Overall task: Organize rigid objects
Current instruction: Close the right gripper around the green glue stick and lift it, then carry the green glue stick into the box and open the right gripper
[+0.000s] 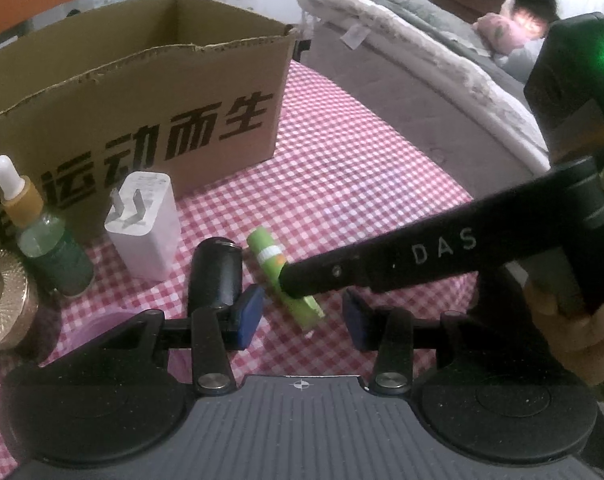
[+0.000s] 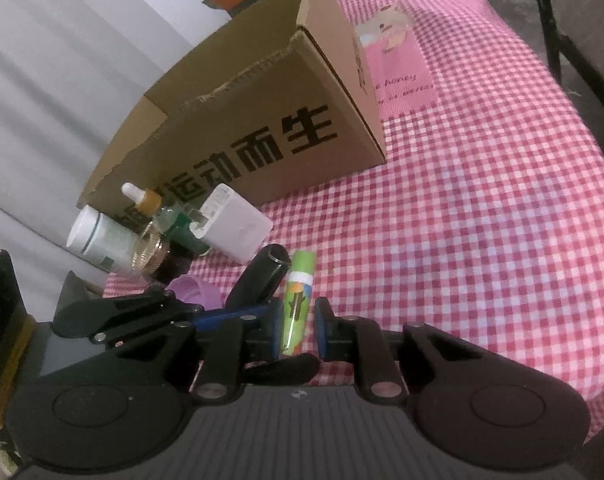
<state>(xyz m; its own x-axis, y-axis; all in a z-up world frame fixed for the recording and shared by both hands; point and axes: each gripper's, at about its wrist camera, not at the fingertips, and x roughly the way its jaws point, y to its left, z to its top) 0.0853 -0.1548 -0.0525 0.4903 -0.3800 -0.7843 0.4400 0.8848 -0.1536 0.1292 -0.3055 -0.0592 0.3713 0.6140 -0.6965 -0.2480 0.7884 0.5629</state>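
The cardboard box point(image 2: 262, 120) is standing open-topped on the counter point(image 2: 481, 220), which a red-and-white checked cloth is covering. To the right of the box, the checked surface is lying open and flat up to its far rounded edge. The box's torn upper rim is facing both cameras, and black printed characters are running along its front wall.

In front of the box, the green tube point(image 2: 298, 300) is lying on the cloth, a slim cylinder with a white band near its cap. The right tool point(image 2: 298, 328) is clenching this tube: its blue pads are sitting on either side of the tube's lower half. In the left wrist view, a black finger of that tool is crossing over the tube point(image 1: 270, 264).

The left tool point(image 1: 302, 316) is standing partly parted, with nothing between its blue pads, just in front of the tube. A glossy black cylinder point(image 1: 216, 276) is lying beside the tube, touching the left pad.

Closer to the box's front wall, a smooth white charger block point(image 1: 144, 224) with metal prongs is standing upright. Left of it, a green glass dropper bottle point(image 1: 42, 236) with a white bulb is standing.
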